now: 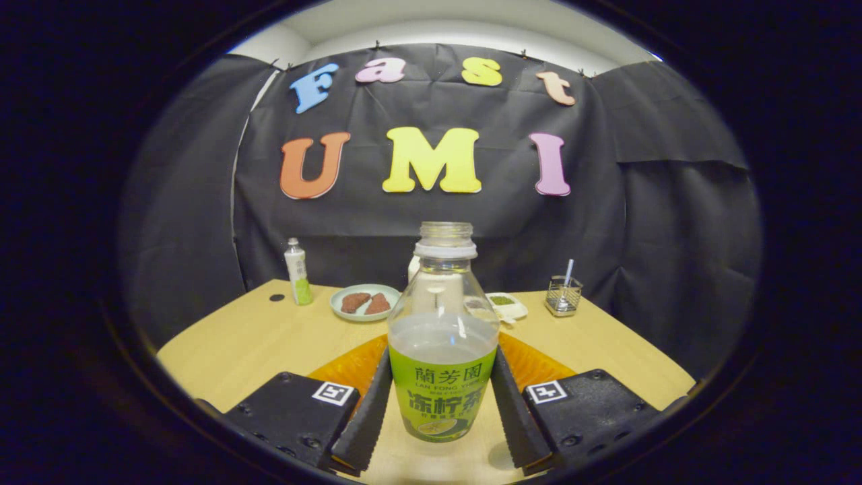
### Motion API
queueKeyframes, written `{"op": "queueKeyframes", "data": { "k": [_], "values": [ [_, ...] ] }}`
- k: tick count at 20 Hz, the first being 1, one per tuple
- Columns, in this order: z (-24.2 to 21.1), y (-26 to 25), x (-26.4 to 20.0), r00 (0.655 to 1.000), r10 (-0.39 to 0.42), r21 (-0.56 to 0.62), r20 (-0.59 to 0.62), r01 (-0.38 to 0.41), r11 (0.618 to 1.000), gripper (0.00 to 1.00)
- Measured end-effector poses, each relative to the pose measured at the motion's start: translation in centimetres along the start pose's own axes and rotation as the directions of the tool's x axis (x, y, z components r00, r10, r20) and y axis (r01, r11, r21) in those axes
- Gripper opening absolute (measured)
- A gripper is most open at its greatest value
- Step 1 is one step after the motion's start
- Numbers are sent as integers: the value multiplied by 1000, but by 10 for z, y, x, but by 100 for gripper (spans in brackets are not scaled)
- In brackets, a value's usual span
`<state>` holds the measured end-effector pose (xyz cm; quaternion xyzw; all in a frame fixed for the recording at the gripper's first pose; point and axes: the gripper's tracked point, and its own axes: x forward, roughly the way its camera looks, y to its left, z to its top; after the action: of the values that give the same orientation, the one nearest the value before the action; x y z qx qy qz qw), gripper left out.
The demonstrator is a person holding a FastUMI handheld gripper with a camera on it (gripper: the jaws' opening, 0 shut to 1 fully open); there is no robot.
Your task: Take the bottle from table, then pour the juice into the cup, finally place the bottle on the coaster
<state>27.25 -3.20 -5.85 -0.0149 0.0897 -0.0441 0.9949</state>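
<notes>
Bottle (442, 337) stands upright between the two fingers (367, 411), uncapped, its mouth level so the liquid stays in. The gripper (441, 414) grasps it at the green label, low on the body, both ribbed pads pressing the sides; a low grip likely steadies the weight for tilting. The upper body is clear plastic, pale liquid filling it to just above the label. An orange coaster (340, 369) lies under and behind the bottle base, at 12 o'clock from the fingers. Beyond, on the table (236, 343): a plate (366, 302) at 11 o'clock, a small tube (297, 271) further left, a wire holder (563, 295) at 1 o'clock. The cup cannot be identified with certainty.
</notes>
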Motion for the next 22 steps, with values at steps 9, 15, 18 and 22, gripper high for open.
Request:
{"op": "queueKeyframes", "data": {
  "k": [9, 15, 18, 22],
  "values": [
    [-18, 7, 56, 999, 24, 32, 36, -26, 999, 79],
    [-43, 4, 74, 998, 23, 112, 66, -30, 993, 80],
    [-47, 5, 72, 997, 25, 123, 68, -33, 992, 80],
    [-59, 9, 76, 998, 49, 103, 45, -54, 993, 83]
  ]
}}
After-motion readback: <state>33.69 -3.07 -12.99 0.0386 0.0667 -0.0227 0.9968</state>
